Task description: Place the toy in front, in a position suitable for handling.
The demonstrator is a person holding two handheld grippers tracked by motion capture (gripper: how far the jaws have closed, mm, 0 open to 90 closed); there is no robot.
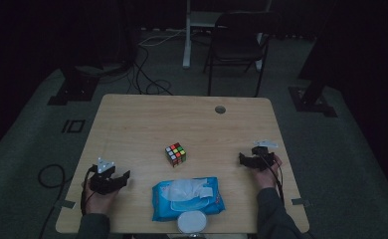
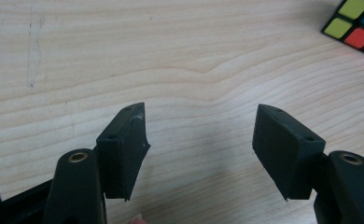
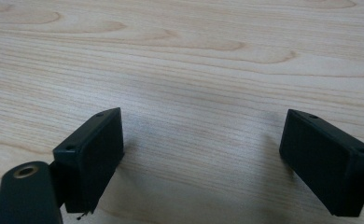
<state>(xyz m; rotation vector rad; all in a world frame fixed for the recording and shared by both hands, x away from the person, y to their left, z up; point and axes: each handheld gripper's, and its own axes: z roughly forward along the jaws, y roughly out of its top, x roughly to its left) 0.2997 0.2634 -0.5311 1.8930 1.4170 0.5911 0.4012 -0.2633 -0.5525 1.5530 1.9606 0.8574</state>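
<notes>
No text, label or number is legible anywhere.

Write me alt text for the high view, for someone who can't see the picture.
A person's two hands rest on a light wooden table, each holding an open black two-jaw gripper, left gripper and right gripper. Between them sit a multicoloured puzzle cube and, nearer the person, a blue pack of wet wipes. A dark folding chair stands beyond the table.
</notes>
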